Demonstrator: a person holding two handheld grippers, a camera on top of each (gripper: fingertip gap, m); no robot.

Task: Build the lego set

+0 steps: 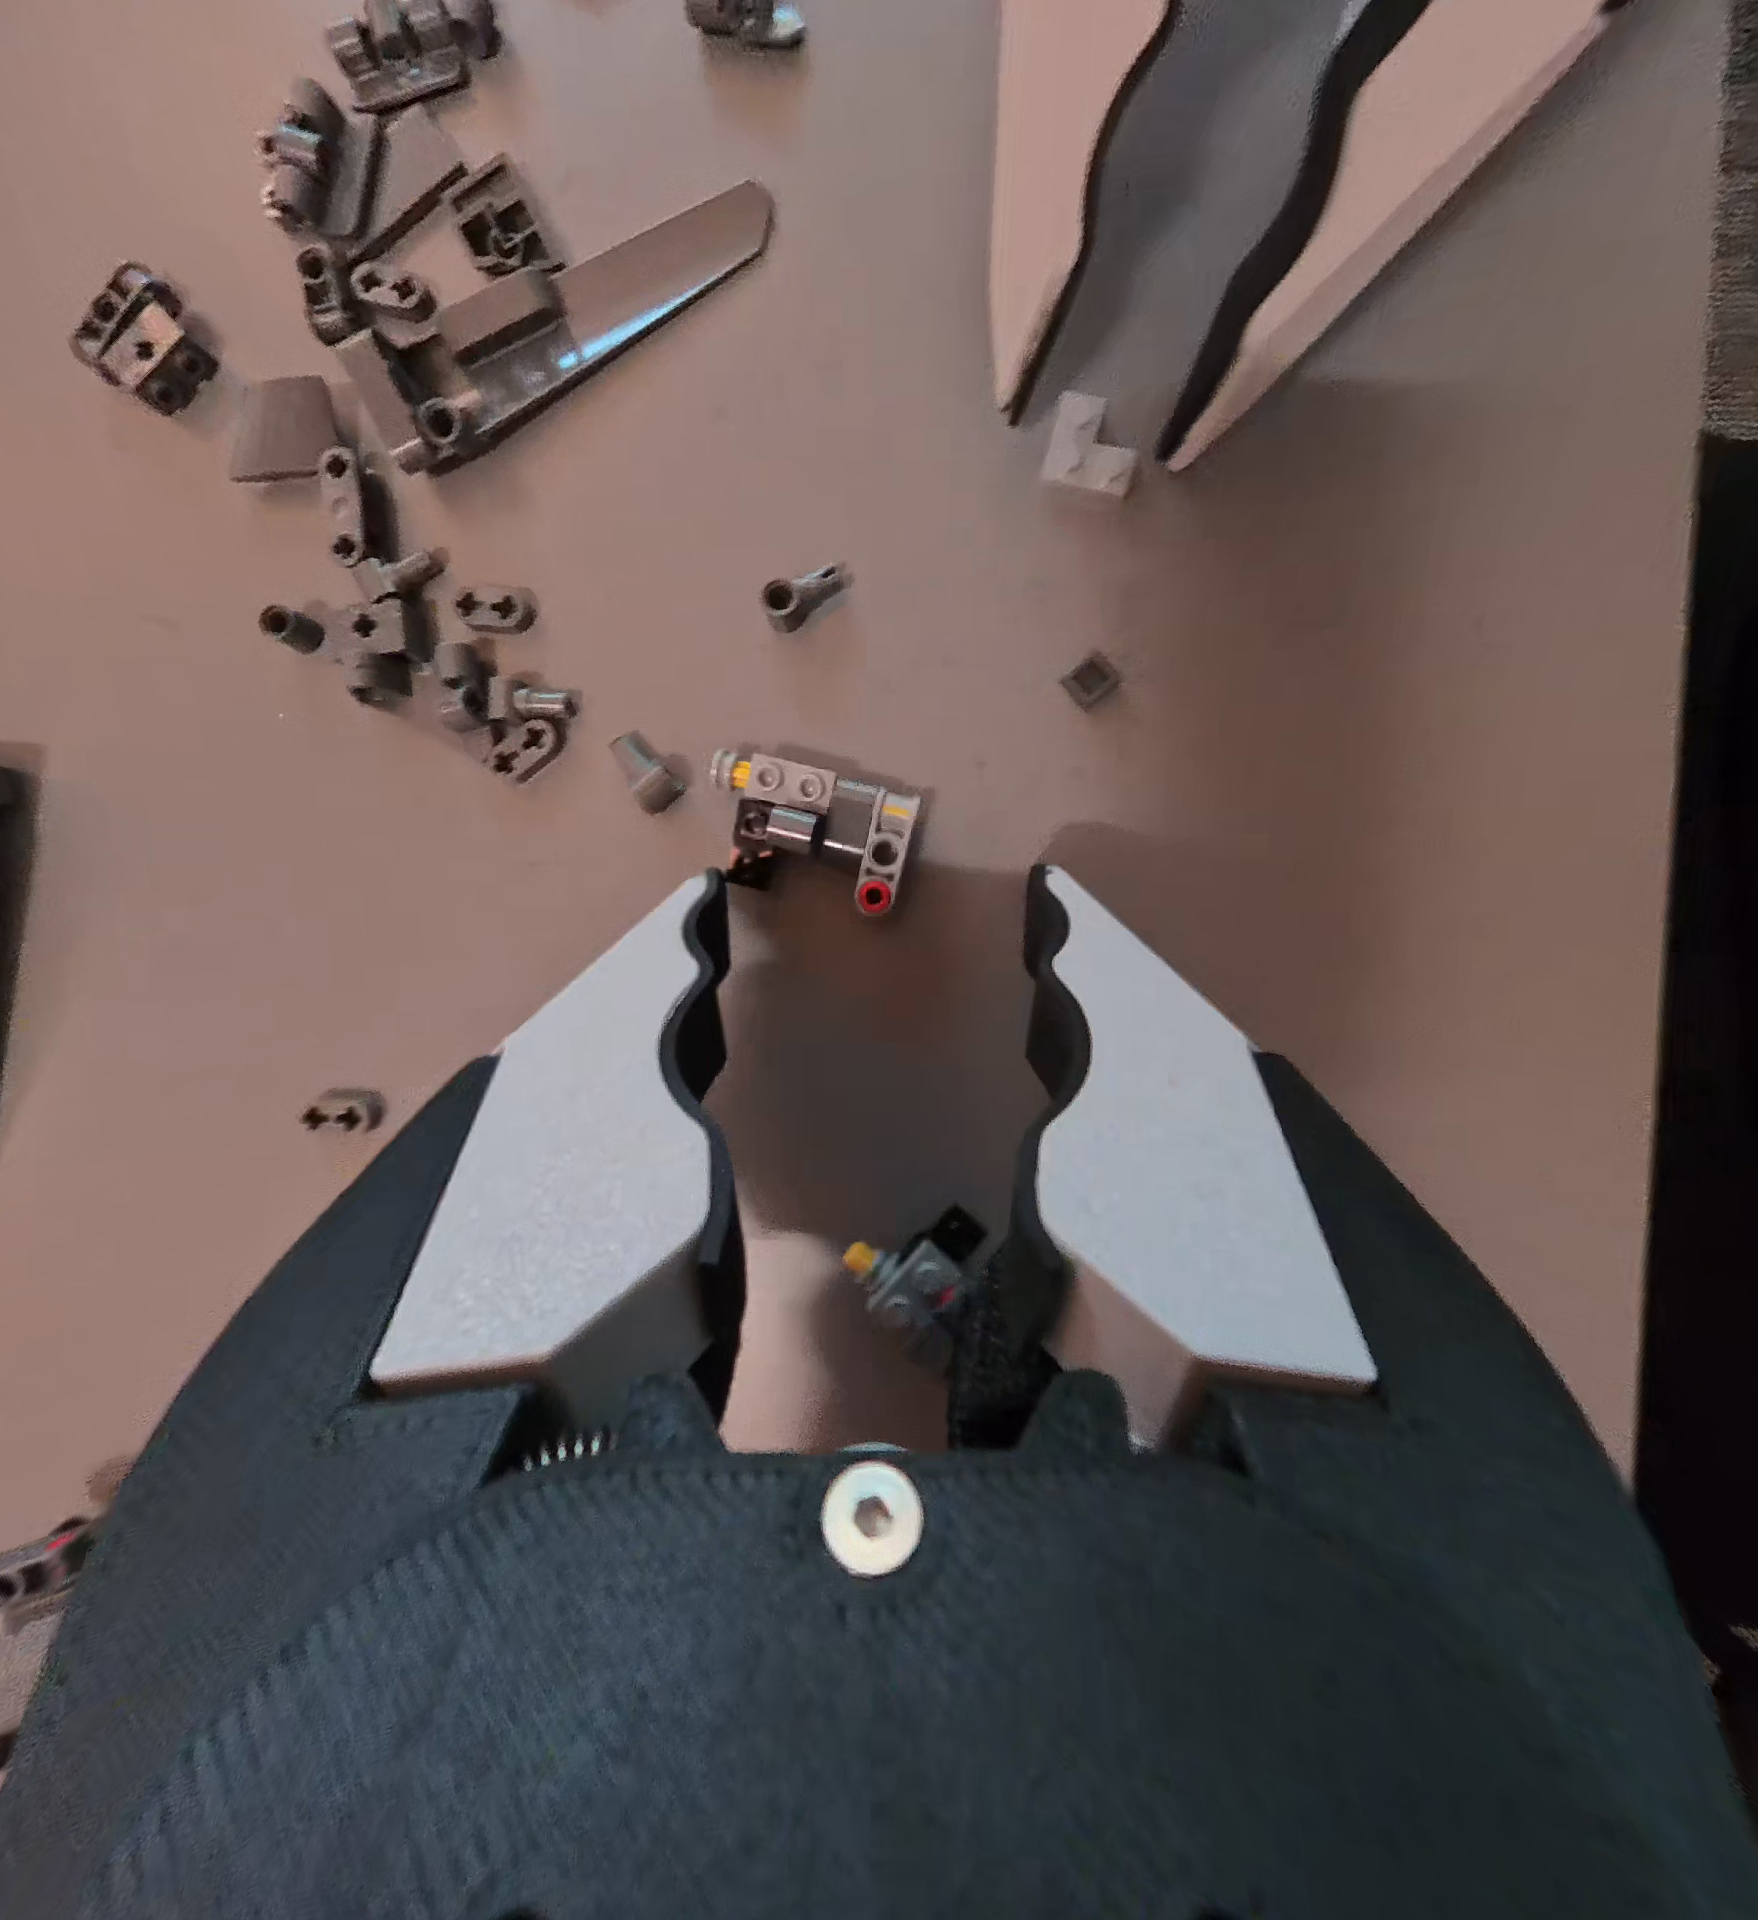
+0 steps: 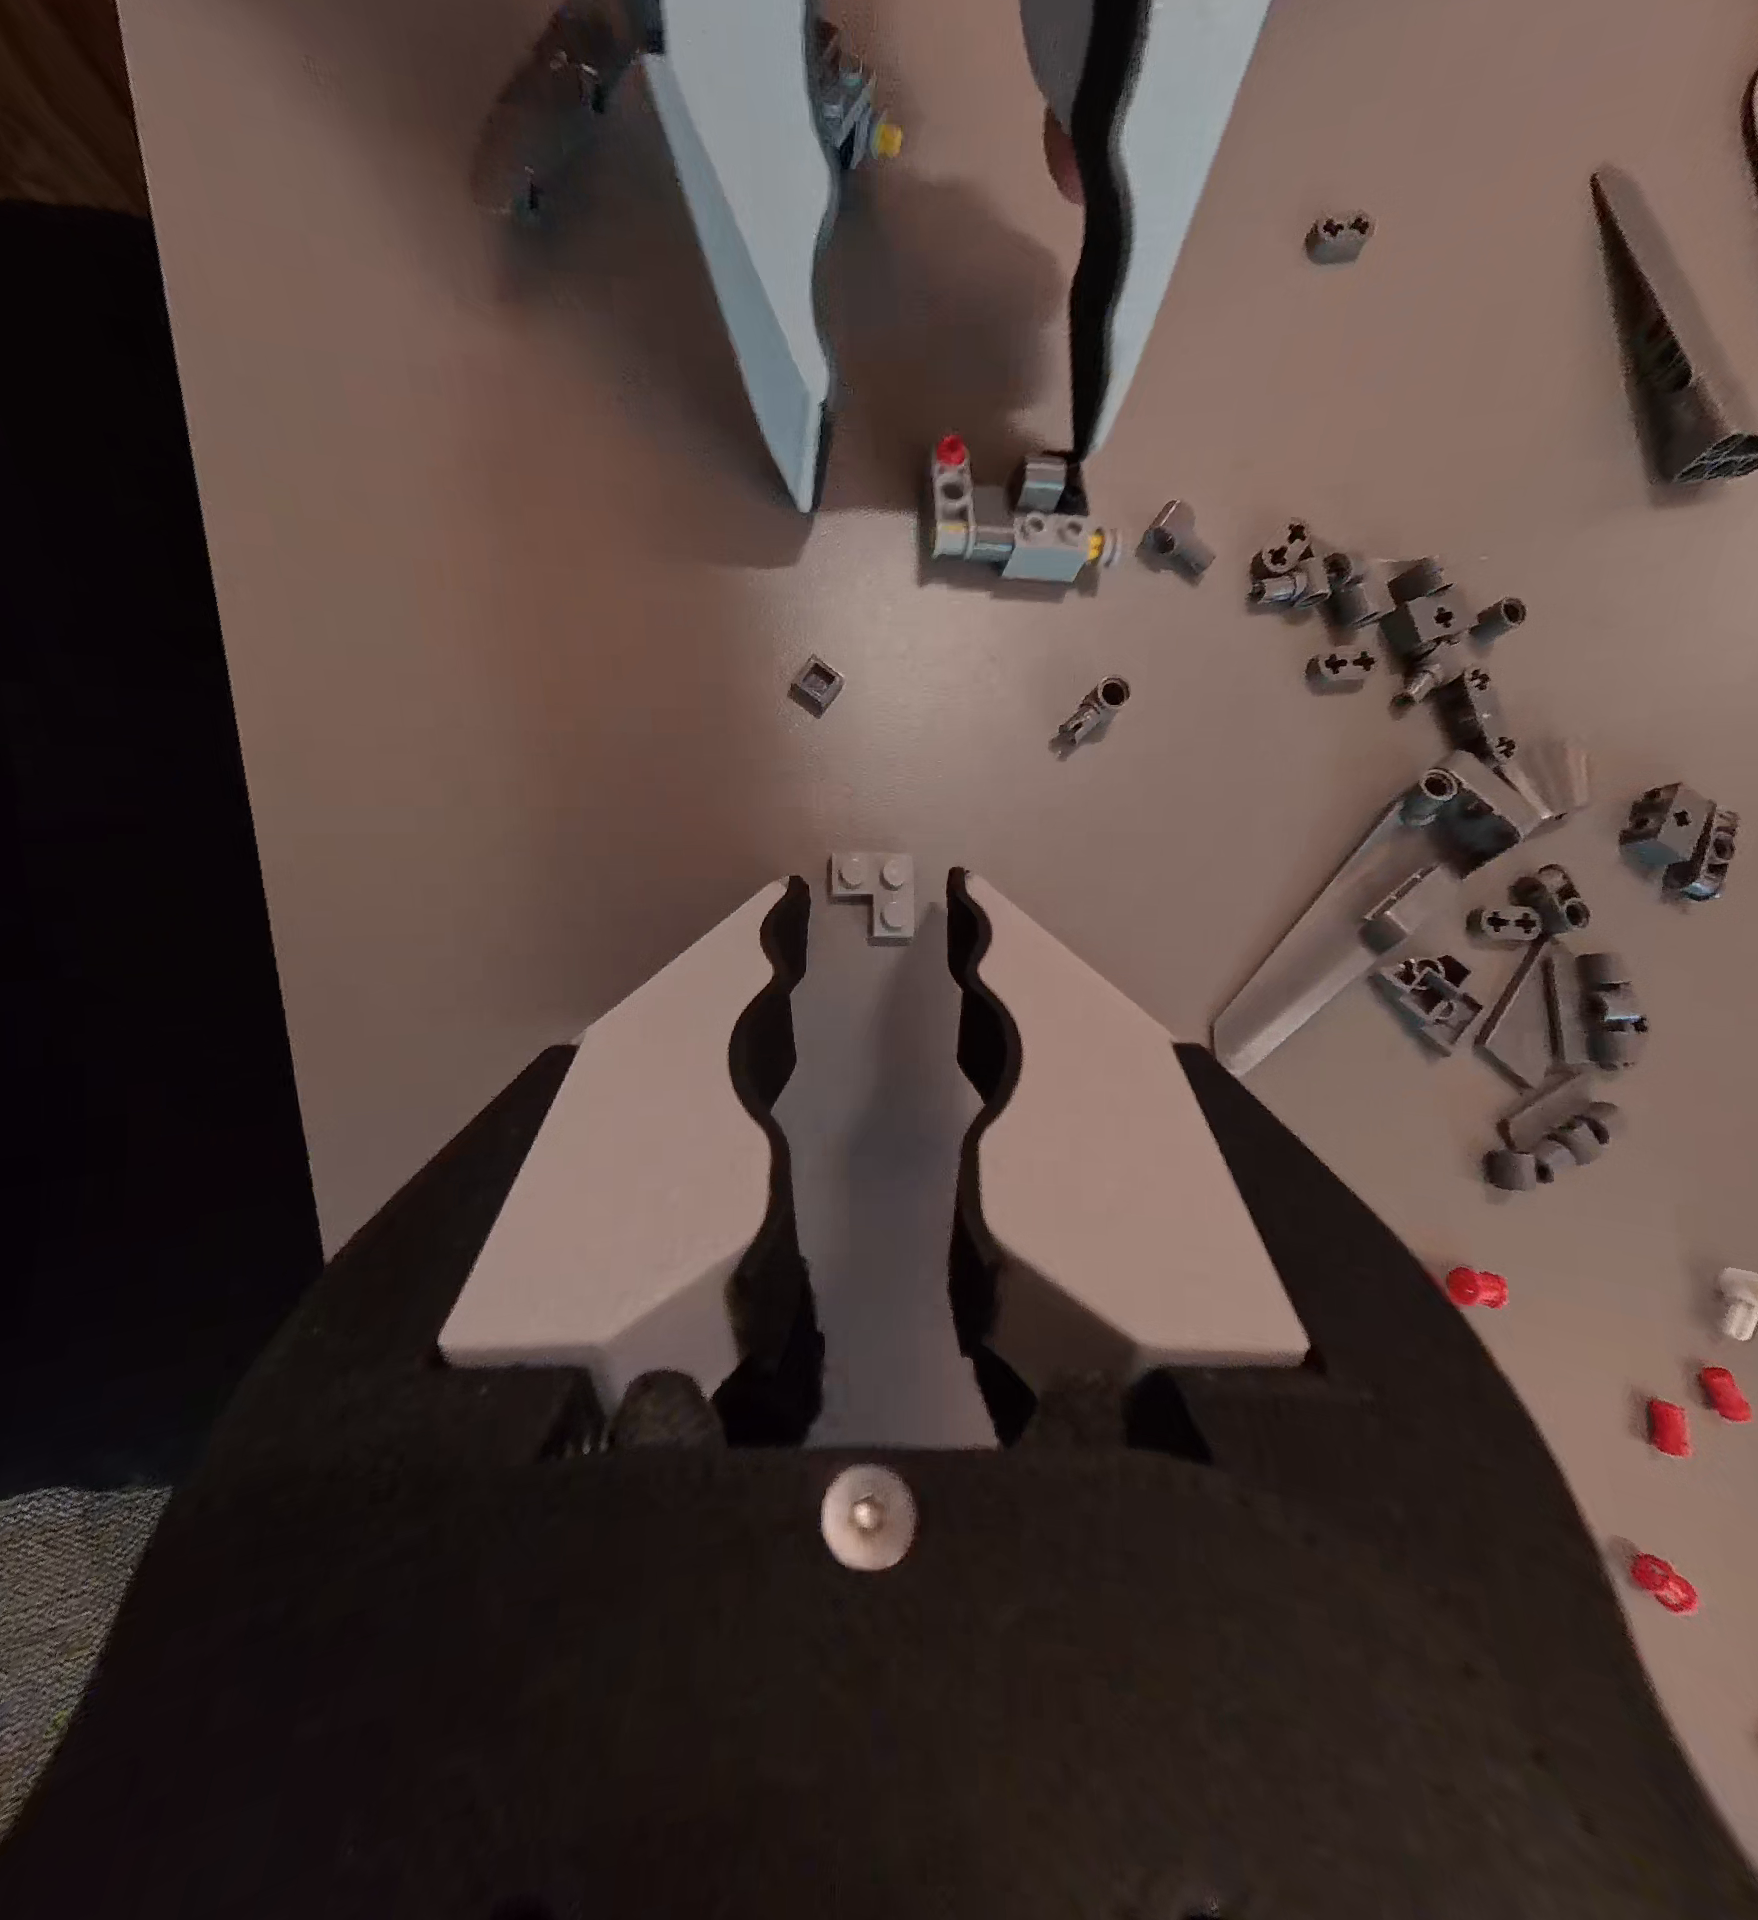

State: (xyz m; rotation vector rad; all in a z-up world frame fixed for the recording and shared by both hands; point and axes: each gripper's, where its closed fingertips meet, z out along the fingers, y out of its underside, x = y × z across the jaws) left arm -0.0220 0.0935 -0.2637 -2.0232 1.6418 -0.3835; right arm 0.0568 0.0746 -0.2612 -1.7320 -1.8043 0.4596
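Both grippers released over scattered grey bricks

Left gripper (image 1: 875, 883) gapes beside a small brick assembly (image 1: 821, 826), lower centre; right gripper (image 2: 877, 883) loosely straddles an L-shaped plate (image 2: 875, 894), unpressed.

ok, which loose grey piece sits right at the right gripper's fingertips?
The flat L-shaped three-stud plate, lying between the open right gripper tips, untouched. The small square tile and the pin connector lie farther out.

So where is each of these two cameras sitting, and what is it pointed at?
Left wrist view: sits on the left gripper, looking down along open jaws at a small grey brick assembly on the table.
Right wrist view: sits on the right gripper, open jaws astride an L-shaped plate.
Shared: assembly, plate, each other's gripper.
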